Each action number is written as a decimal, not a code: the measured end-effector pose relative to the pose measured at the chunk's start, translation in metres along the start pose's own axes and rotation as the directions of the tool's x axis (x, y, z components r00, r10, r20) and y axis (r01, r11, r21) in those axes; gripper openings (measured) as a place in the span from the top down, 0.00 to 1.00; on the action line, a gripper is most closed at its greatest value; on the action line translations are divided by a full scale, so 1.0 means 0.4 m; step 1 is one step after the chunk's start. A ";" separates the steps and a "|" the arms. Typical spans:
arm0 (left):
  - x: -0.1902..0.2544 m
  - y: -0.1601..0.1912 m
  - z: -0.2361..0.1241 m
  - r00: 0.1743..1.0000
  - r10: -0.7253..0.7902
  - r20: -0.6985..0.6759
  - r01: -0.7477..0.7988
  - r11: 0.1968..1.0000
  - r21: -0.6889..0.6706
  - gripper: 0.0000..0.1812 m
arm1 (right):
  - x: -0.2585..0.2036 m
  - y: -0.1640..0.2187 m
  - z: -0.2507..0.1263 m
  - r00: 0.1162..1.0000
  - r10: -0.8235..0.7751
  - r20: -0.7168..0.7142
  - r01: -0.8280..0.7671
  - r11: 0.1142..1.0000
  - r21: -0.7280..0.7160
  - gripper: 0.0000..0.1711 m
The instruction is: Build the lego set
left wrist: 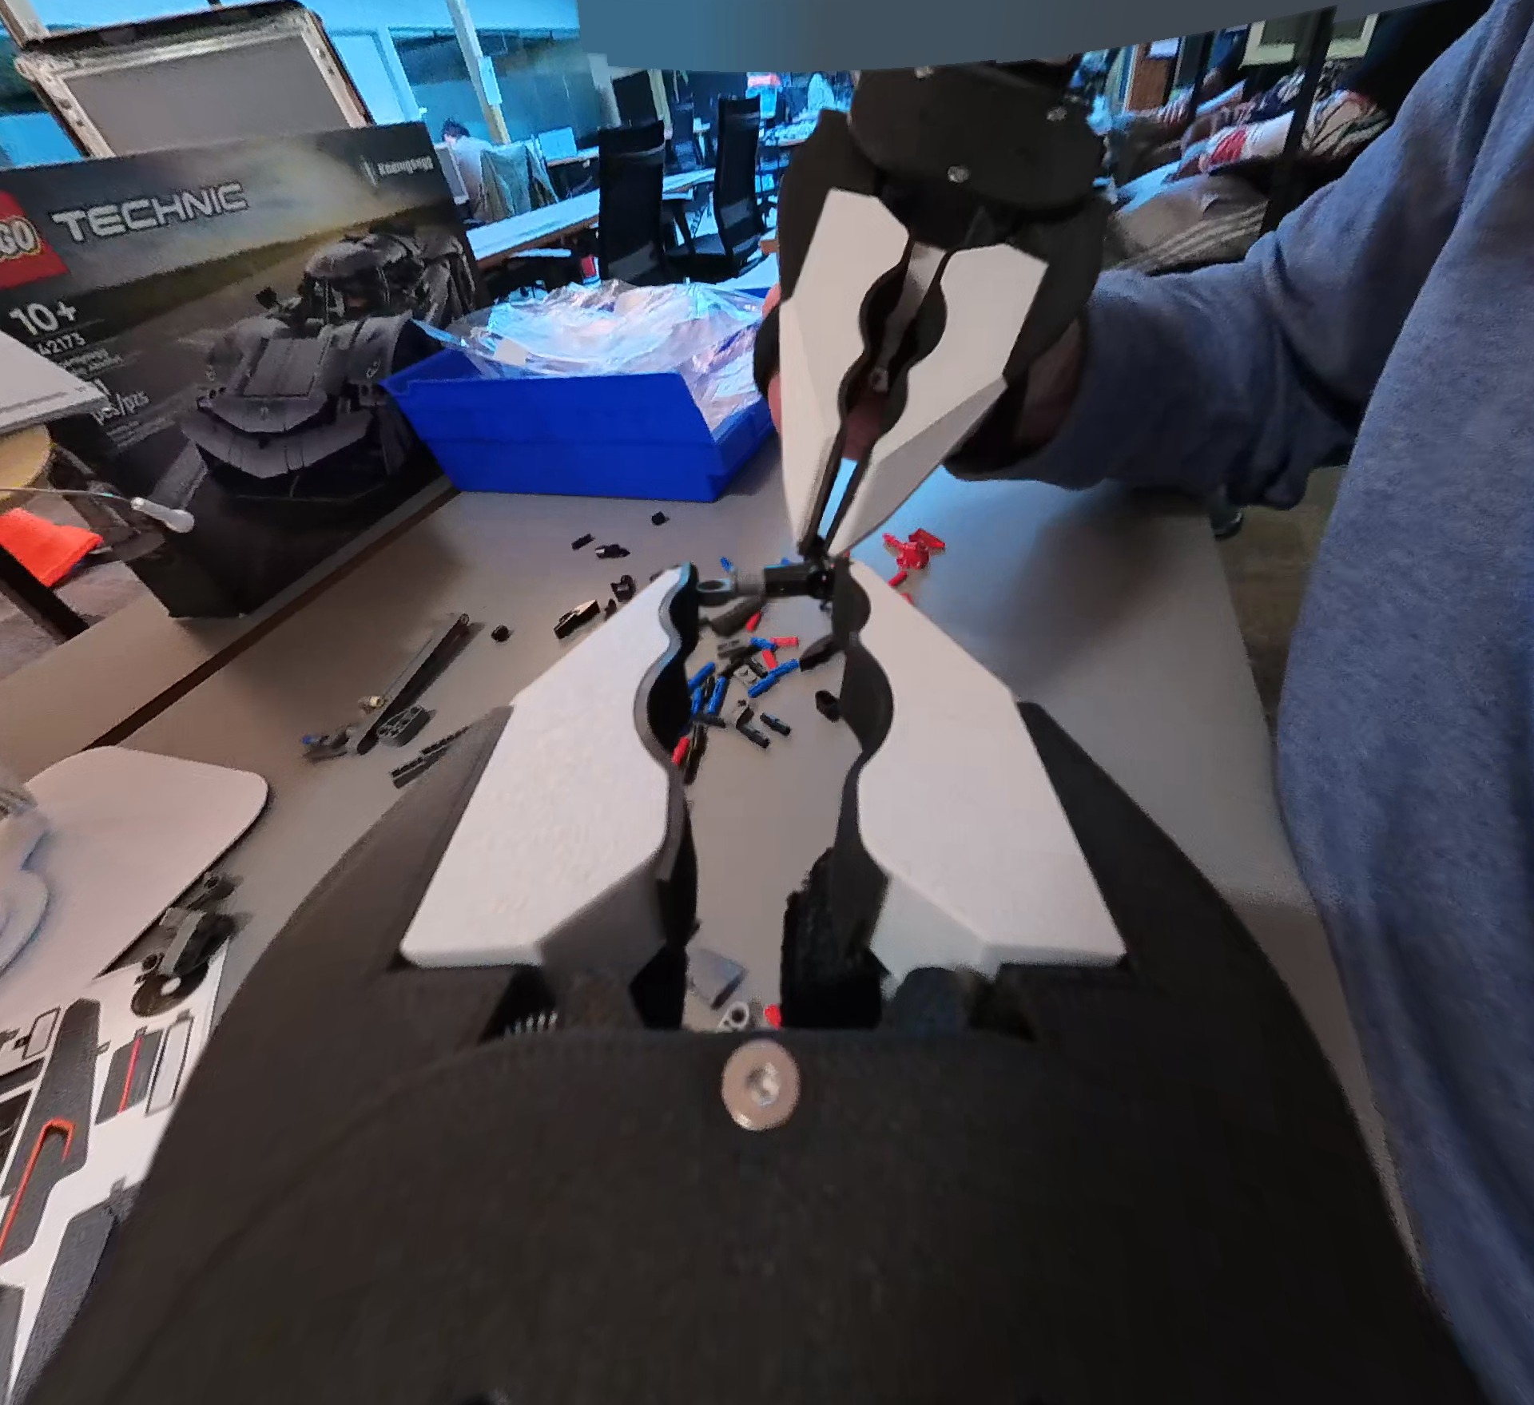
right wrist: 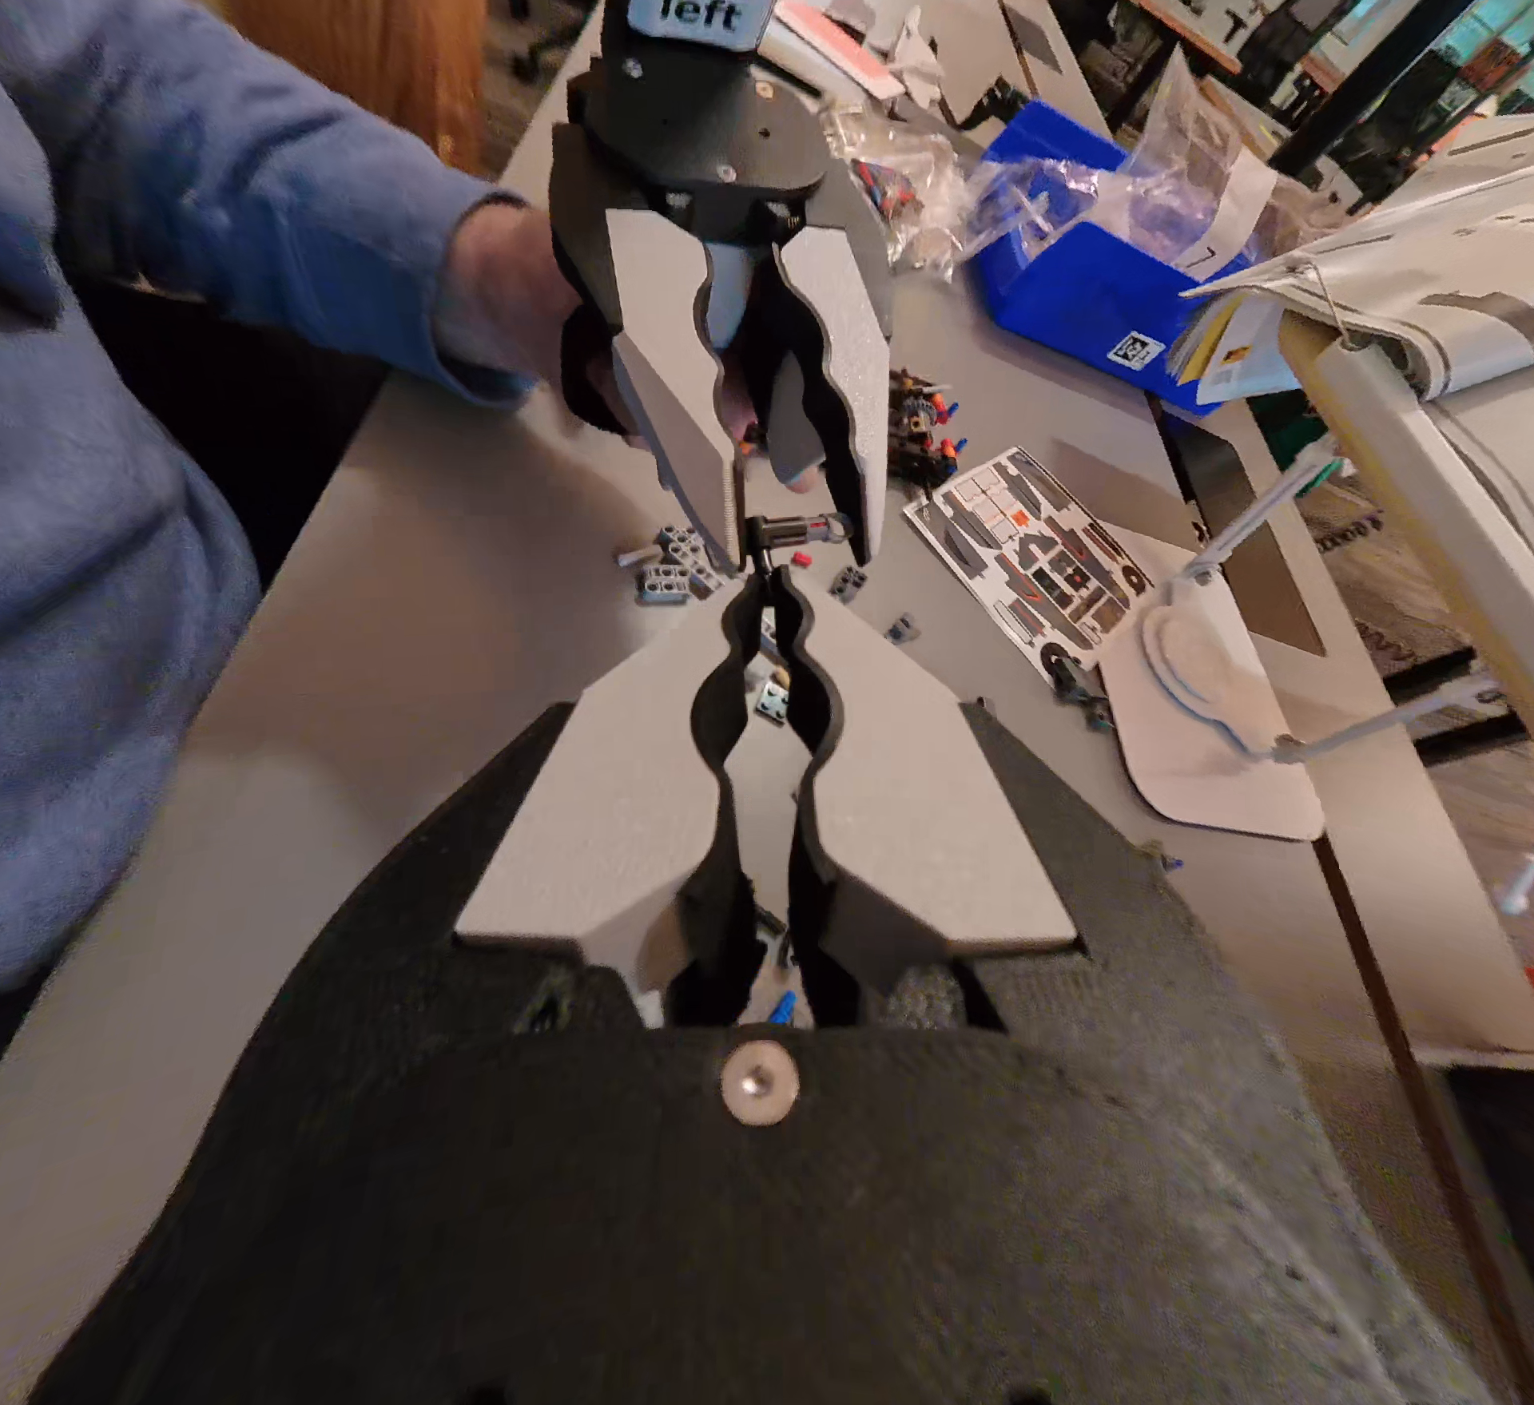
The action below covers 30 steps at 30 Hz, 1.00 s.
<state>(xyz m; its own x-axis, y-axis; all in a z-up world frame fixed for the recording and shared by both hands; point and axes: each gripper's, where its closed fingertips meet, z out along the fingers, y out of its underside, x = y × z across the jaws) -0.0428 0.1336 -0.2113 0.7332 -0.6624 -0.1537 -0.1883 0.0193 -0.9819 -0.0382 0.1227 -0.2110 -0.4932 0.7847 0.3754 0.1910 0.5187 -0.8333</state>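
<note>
My left gripper (left wrist: 772, 585) is shut on a small grey and black shock-absorber piece (left wrist: 784, 581), held lengthwise between its fingertips above the grey table (left wrist: 1038, 618). My right gripper (left wrist: 818, 548) comes down from above, shut on a thin black pin (right wrist: 759, 556) at one end of that piece. In the right wrist view my right gripper (right wrist: 765, 592) points up at the left gripper (right wrist: 795, 544), which holds the piece (right wrist: 801, 531) crosswise. Several loose blue, black and red pins (left wrist: 747, 685) lie on the table below.
A blue bin (left wrist: 573, 419) with plastic bags and the set's box (left wrist: 249, 336) stand at the back. A sticker sheet (right wrist: 1029, 560), grey beams (right wrist: 676, 577), a small sub-assembly (right wrist: 921, 419), red pieces (left wrist: 913, 548) and a white stand base (right wrist: 1195, 743) lie around. A person's blue sleeve (left wrist: 1328, 286) is close. The tips of both grippers are at nearly the same place.
</note>
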 end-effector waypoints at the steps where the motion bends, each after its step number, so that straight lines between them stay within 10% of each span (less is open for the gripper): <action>1: 0.001 -0.006 -0.001 1.000 -0.007 -0.006 0.008 1.000 0.016 0.83 | 0.000 -0.006 -0.003 1.000 0.012 0.006 -0.012 1.000 0.017 1.00; 30: 0.030 -0.091 -0.011 0.975 -0.155 -0.161 0.192 0.948 0.253 0.83 | -0.004 -0.079 -0.042 0.983 0.138 0.123 -0.167 0.949 0.266 1.00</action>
<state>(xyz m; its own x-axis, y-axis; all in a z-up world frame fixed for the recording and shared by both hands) -0.0300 0.1216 -0.1770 0.6387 -0.7692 0.0197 0.1277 0.0807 -0.9885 -0.0292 0.1108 -0.1782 -0.5630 0.8009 0.2040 0.0378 0.2715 -0.9617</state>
